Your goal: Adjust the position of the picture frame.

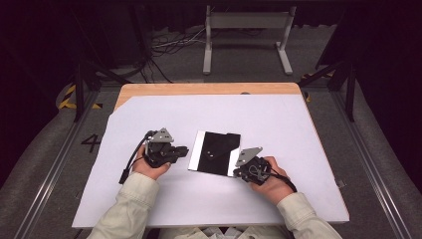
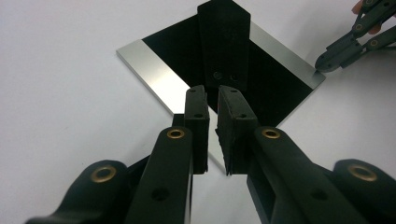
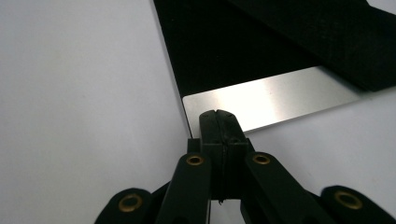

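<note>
A flat square plate [image 1: 198,149] lies on the white sheet, black in the middle with a shiny silver strip [image 2: 154,70] along two opposite sides. A darker black band [image 2: 223,42] crosses the black field; I cannot tell if it is a strap or a reflection. My left gripper [image 1: 183,150] points at the plate's left edge, its jaws [image 2: 212,91] a narrow gap apart with nothing between them. My right gripper [image 1: 238,173] is shut, its tip [image 3: 218,114] resting at the near edge of the silver strip [image 3: 280,100] by the plate's corner, also seen from the left gripper view [image 2: 322,63].
A white sheet [image 1: 278,124] covers most of the wooden table [image 1: 199,88]. Beyond the far edge a grey metal stand [image 1: 246,35] and loose cables [image 1: 169,45] sit on the floor. Both forearms in pale sleeves [image 1: 129,199] come in from the near edge.
</note>
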The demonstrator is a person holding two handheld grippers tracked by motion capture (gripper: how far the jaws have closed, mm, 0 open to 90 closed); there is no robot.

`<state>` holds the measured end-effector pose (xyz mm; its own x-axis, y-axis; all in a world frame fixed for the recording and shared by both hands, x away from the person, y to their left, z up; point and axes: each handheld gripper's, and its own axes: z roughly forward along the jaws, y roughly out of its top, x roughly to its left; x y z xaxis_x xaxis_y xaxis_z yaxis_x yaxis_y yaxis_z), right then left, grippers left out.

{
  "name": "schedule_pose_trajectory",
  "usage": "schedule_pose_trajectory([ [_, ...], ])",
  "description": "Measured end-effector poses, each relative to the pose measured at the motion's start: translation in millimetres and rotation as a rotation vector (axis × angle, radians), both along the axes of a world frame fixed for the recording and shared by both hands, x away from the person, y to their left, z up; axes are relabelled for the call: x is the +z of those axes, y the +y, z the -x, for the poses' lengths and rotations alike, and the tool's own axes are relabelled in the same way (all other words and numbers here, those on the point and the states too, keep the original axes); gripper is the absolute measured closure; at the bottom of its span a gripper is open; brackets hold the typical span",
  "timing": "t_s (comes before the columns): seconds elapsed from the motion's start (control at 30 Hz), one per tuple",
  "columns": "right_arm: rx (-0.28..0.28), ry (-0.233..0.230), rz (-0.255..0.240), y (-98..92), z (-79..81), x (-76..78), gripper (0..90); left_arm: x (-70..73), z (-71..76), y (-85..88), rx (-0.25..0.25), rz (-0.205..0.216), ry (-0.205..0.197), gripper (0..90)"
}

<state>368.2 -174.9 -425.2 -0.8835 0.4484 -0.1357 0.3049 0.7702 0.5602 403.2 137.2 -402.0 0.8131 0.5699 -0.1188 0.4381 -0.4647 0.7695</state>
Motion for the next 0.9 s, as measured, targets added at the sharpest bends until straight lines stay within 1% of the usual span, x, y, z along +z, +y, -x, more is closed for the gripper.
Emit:
schedule_pose_trajectory([
  [0.1,0.023,-0.005,-0.006,8.5,-0.9,-0.9,90.0,-0.3,0.2,-0.3,0.002,-0.002,-0.004,82.5],
  [0.13,0.029,-0.005,0.002,10.3,-1.3,-0.4,90.0,-0.2,0.6,0.0,0.005,0.000,0.002,82.4],
  [0.17,0.036,0.001,0.012,10.6,-2.3,0.7,90.0,-0.1,0.4,0.7,0.006,0.000,0.000,82.5],
  [0.23,0.044,0.007,-0.006,8.9,-6.6,2.2,90.0,-0.2,-0.2,2.2,0.009,0.000,-0.005,82.5],
  [0.33,0.010,-0.017,-0.040,2.2,-18.8,11.0,90.0,-0.2,-0.2,3.8,0.013,0.005,0.000,82.4],
  [0.37,-0.014,-0.026,-0.055,-1.6,-25.0,15.8,90.0,-0.2,-0.4,4.3,0.013,0.004,-0.003,82.5],
  [0.43,-0.042,-0.037,-0.077,-7.3,-36.2,22.1,90.0,0.0,-0.2,4.8,0.017,0.005,-0.004,82.5],
  [0.47,-0.048,-0.037,-0.078,-9.1,-40.7,24.0,90.0,0.2,-0.5,5.2,0.015,0.006,-0.005,82.4],
  [0.5,-0.061,-0.041,-0.079,-11.9,-49.8,26.3,90.0,0.2,-0.4,5.4,0.016,0.007,-0.004,82.4],
  [0.53,-0.074,-0.044,-0.080,-13.6,-55.5,27.6,90.0,0.2,-0.4,5.5,0.019,0.006,-0.006,82.3],
  [0.6,-0.093,-0.044,-0.091,-17.2,-67.3,28.5,90.0,0.4,-0.3,5.6,0.020,0.005,-0.007,82.2],
  [0.7,-0.141,-0.032,-0.112,-22.2,-84.5,25.7,90.0,0.3,-0.3,5.9,0.022,0.006,-0.005,82.0],
  [0.77,-0.160,-0.046,-0.116,-25.2,-93.7,23.8,90.0,0.0,-0.7,6.5,0.021,0.007,-0.002,82.0],
  [0.9,-0.175,-0.049,-0.130,-27.9,-109.7,22.7,90.0,-0.5,-1.6,7.0,0.022,0.003,-0.002,82.0],
])
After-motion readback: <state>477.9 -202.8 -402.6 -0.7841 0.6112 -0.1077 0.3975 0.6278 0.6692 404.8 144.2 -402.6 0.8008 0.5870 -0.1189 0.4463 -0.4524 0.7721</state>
